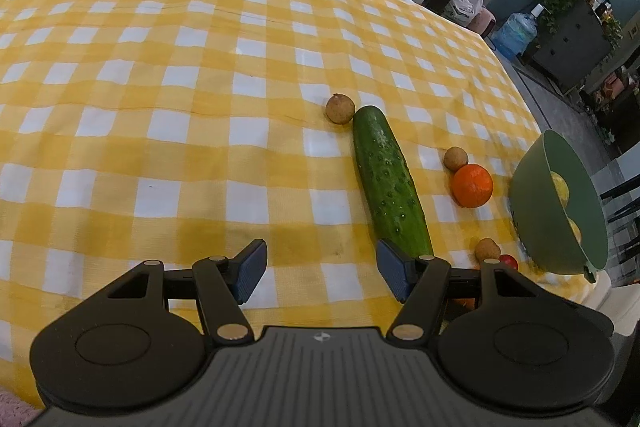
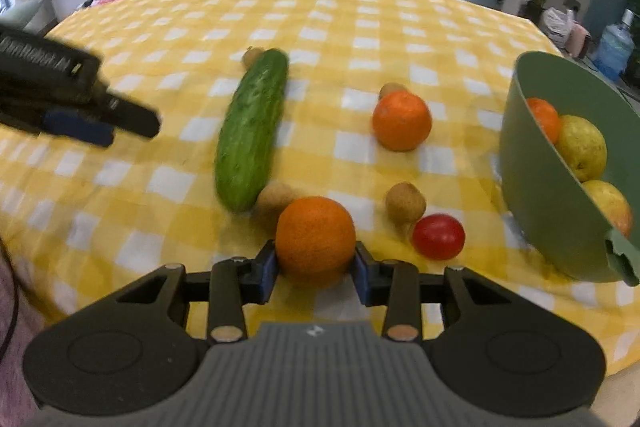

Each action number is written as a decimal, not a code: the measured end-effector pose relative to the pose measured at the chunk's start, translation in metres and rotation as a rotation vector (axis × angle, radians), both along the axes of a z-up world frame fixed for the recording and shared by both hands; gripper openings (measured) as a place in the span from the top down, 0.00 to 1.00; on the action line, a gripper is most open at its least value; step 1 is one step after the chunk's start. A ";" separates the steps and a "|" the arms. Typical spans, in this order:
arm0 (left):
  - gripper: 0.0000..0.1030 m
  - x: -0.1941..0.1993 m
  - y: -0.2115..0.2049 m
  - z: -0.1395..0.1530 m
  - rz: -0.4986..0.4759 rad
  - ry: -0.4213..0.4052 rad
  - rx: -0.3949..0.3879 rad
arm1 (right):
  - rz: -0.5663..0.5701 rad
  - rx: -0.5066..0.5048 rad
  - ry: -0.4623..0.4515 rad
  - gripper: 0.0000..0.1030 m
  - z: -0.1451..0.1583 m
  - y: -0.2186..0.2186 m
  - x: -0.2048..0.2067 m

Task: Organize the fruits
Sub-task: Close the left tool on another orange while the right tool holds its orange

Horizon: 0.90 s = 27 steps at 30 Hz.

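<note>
Right gripper [image 2: 315,269]: clamped on an orange [image 2: 315,235], near the tabletop's near edge.
Left gripper [image 1: 320,273]: jaws apart, nothing between.
Bowl [image 2: 536,163]: right edge, fruit inside.
Writing: on the left gripper's side, blurred, unreadable.

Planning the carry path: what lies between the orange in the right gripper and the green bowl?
In the right wrist view, a cherry tomato and a small brown longan lie between the held orange and the green bowl.
</note>
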<state>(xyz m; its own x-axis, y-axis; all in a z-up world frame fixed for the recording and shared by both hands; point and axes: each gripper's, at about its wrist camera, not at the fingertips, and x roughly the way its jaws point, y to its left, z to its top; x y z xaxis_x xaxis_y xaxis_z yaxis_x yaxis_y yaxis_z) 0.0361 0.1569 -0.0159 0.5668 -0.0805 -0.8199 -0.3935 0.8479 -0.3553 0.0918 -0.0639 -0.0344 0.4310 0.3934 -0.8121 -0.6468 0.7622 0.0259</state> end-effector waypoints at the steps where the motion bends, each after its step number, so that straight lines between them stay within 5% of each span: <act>1: 0.28 0.001 0.000 -0.001 -0.001 -0.001 -0.004 | -0.012 0.011 -0.009 0.64 -0.001 0.000 0.002; 10: 0.28 -0.001 -0.008 0.004 -0.040 -0.097 -0.010 | -0.038 0.063 -0.086 0.64 -0.007 -0.001 0.004; 20: 0.28 0.009 -0.038 0.009 -0.168 -0.267 0.035 | -0.035 0.208 -0.050 0.65 -0.007 -0.038 0.007; 27: 0.28 0.034 -0.075 0.018 -0.259 -0.276 0.076 | -0.003 0.308 -0.126 0.65 0.007 -0.070 0.010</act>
<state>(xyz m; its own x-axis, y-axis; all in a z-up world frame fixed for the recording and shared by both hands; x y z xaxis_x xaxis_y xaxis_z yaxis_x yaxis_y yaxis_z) 0.0699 0.0822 0.0017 0.7359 -0.1948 -0.6484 -0.0616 0.9345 -0.3506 0.1020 -0.1338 -0.0277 0.5222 0.6106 -0.5953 -0.6574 0.7329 0.1752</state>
